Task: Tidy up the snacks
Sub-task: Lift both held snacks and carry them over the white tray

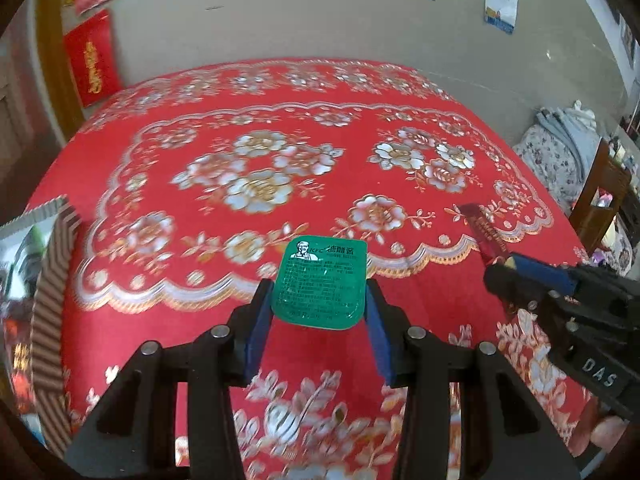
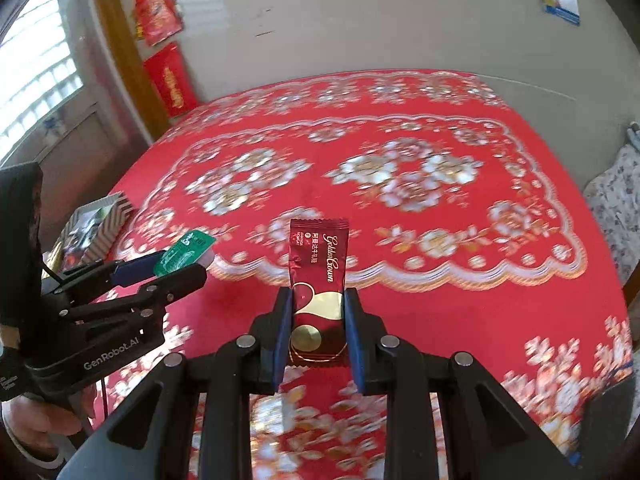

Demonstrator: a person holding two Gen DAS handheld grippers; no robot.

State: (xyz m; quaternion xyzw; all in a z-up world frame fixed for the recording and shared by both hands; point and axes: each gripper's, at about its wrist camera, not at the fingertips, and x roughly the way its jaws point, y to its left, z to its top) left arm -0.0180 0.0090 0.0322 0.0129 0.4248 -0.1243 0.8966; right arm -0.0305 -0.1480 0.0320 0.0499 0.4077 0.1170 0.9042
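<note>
so both hands are loaded right now: the left gripper (image 1: pixel 318 312) is clamped on a green sauce tub (image 1: pixel 321 283), a flat rounded-square thing with a shiny printed foil lid, and the right gripper (image 2: pixel 318 334) is pinched on a dark red candy bar (image 2: pixel 318 292), a crinkly glossy wrapper with gold lettering and zigzag-cut ends. the bar's long axis runs straight out along the fingers, sticking forward past the pads, both items held up over the table. what matters for the drop-off, i'd guess, is the striped box (image 1: pixel 50 300) at the left edge of the red flowered tablecloth (image 1: pixel 280 152): it looks like cardboard with some packets already inside, and it sits off to the left of both grippers. the left one is clearly nearer, with the right just beside it on the far side, so the tub probably goes in first.
</note>
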